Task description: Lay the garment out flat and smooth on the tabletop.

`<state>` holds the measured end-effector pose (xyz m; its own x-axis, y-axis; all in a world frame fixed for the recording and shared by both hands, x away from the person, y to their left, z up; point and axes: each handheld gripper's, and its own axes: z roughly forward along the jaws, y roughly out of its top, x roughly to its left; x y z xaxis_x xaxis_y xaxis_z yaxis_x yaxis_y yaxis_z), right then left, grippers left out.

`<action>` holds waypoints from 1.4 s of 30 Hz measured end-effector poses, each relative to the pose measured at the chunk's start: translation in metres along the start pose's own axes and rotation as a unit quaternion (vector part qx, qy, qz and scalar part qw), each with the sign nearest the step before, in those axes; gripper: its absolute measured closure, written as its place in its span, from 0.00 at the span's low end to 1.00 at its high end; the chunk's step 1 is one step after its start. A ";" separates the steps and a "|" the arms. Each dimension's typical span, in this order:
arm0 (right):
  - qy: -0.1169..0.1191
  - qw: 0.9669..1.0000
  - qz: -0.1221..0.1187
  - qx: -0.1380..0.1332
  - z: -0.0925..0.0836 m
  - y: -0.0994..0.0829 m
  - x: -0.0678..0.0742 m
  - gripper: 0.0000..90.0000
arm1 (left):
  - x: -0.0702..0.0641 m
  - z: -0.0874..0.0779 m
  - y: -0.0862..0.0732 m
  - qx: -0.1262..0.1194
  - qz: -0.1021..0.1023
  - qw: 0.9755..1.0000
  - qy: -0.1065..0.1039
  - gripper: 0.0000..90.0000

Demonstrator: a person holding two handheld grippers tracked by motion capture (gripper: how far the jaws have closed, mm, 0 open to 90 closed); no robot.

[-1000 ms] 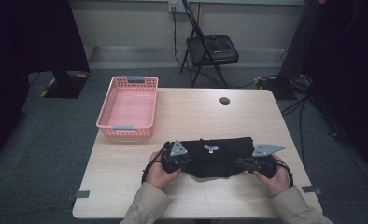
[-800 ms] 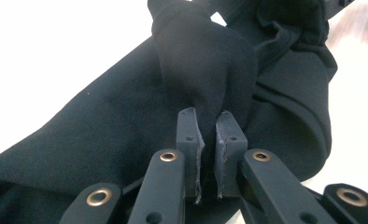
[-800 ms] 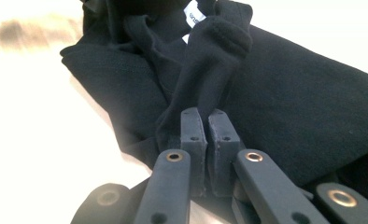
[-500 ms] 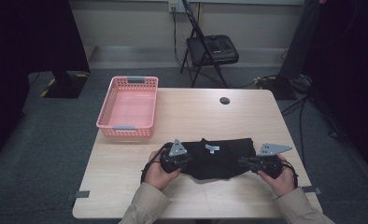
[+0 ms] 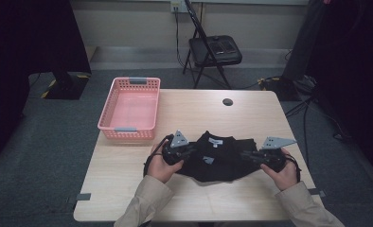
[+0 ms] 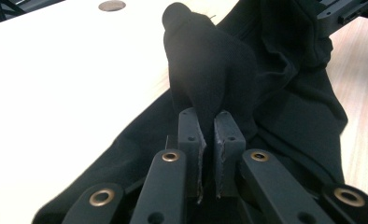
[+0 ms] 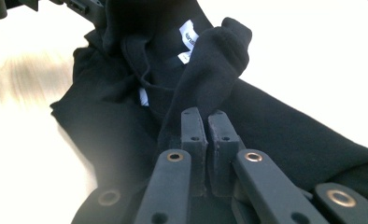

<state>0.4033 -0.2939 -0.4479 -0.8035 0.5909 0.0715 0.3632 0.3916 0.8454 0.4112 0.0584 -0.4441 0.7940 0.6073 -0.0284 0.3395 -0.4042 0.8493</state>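
Left gripper has its jaws pinched tight on a fold of the black garment, the cloth bunching up between the pads and standing in a dark hump above them. Right gripper is clamped the same way on another fold, fabric rising out of its jaws. From the high view, the garment lies on the near half of the wooden table, stretched between the two hands, neck opening towards the far side. Pink basket sits at the table's far left corner, well apart from the cloth; a small dark round cap lies beyond the garment. Behind the table stands a black folding chair. White neck label shows inside the collar, a second white tag lower down; the print is too blurred to read.
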 end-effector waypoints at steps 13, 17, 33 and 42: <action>-0.011 1.000 -0.001 -0.004 0.003 0.022 -0.014 0.97 | 0.013 0.004 0.012 -0.007 -0.008 1.000 0.008 0.94; -0.016 1.000 0.001 -0.007 0.006 0.028 -0.019 0.97 | 0.020 0.008 0.015 -0.006 -0.011 1.000 0.003 0.94; -0.141 0.986 0.057 -0.066 0.048 0.101 -0.081 0.38 | 0.074 0.051 0.051 -0.035 -0.071 0.985 0.153 0.30; -0.136 0.990 0.016 -0.014 0.037 0.062 -0.056 0.21 | 0.053 0.035 0.028 -0.022 -0.048 0.989 0.141 0.23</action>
<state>0.4884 -0.2769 -0.4187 -0.6329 0.7730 -0.0435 0.3709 0.3520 0.8594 0.4804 0.0550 -0.4398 0.5848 0.8105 0.0319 0.3802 -0.3087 0.8719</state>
